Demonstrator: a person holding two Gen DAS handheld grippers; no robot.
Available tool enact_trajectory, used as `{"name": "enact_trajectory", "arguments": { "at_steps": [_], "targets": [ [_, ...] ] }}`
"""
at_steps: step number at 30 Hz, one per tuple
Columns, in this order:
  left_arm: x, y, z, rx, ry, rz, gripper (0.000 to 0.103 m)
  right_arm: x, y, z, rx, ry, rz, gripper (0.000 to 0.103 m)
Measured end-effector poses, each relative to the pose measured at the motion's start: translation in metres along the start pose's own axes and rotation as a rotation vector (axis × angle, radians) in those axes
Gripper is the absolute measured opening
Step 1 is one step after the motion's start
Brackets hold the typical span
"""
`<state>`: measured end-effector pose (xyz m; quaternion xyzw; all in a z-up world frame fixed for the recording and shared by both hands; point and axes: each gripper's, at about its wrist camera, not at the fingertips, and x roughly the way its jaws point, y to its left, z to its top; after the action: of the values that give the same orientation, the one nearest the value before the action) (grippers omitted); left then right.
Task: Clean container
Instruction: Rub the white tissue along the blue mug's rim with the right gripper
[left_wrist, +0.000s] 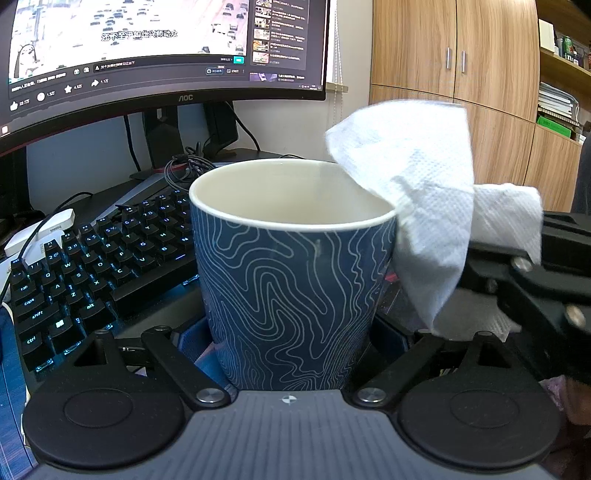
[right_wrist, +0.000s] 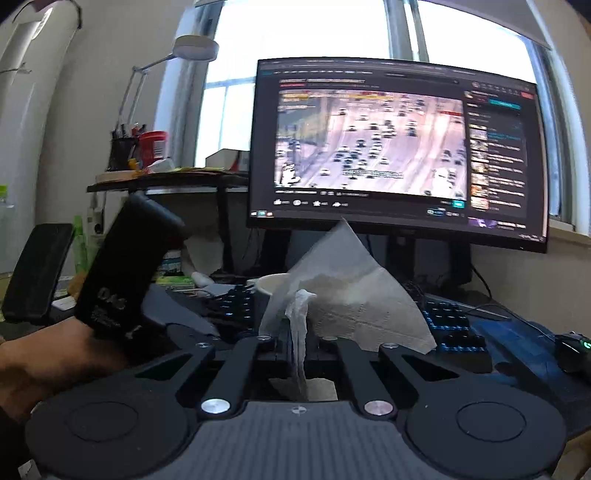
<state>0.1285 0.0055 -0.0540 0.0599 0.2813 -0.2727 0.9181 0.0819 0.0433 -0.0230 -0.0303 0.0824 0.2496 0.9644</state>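
- A blue cup (left_wrist: 291, 280) with wavy white lines is held between the left tongs (left_wrist: 291, 343), low on its sides.
- The left tongs are part way open, just as wide as the cup, and are pressed on it.
- The cup is stood upright. Its long line runs up and down, and its open mouth is turned up, tipped a little toward the camera.
- The inside of the cup is cream white, and its rim is white too.
- The cup is held above the desk (left_wrist: 155, 314), in front of a black keyboard (left_wrist: 92, 266) with lit keys.
- A white paper towel (left_wrist: 417, 206) is laid over the right side of the cup's rim. Part of it is hung down outside the cup.
- The right tongs (right_wrist: 298, 350) are shut tight on a twisted bit of the paper towel (right_wrist: 340, 295).
- From the right wrist view, the towel is spread wide past the tongs, and most of the cup (right_wrist: 271, 282) is hidden behind it. Only a bit of rim is seen.
- A big monitor (left_wrist: 166, 48) with a video of cars is stood behind the keyboard.
- A hand (right_wrist: 44, 365) is seen at the left of the right wrist view, wrapped around a black handle (right_wrist: 122, 273).
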Motion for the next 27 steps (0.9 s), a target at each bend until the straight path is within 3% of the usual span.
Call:
{"name": "enact_trajectory", "arguments": {
  "at_steps": [6, 14, 27],
  "targets": [
    [0.0, 0.0, 0.0, -0.001, 0.0, -0.001, 0.093, 0.003, -0.008, -0.003, 0.013, -0.001, -0.057, 0.005],
    [0.0, -0.001, 0.0, 0.003, 0.001, 0.001, 0.093, 0.003, 0.011, -0.004, -0.021, -0.011, 0.006, 0.005],
    [-0.001, -0.001, -0.001, 0.003, 0.002, 0.002, 0.093, 0.004, -0.01, -0.008, 0.017, -0.007, -0.027, 0.005]
  ]
}}
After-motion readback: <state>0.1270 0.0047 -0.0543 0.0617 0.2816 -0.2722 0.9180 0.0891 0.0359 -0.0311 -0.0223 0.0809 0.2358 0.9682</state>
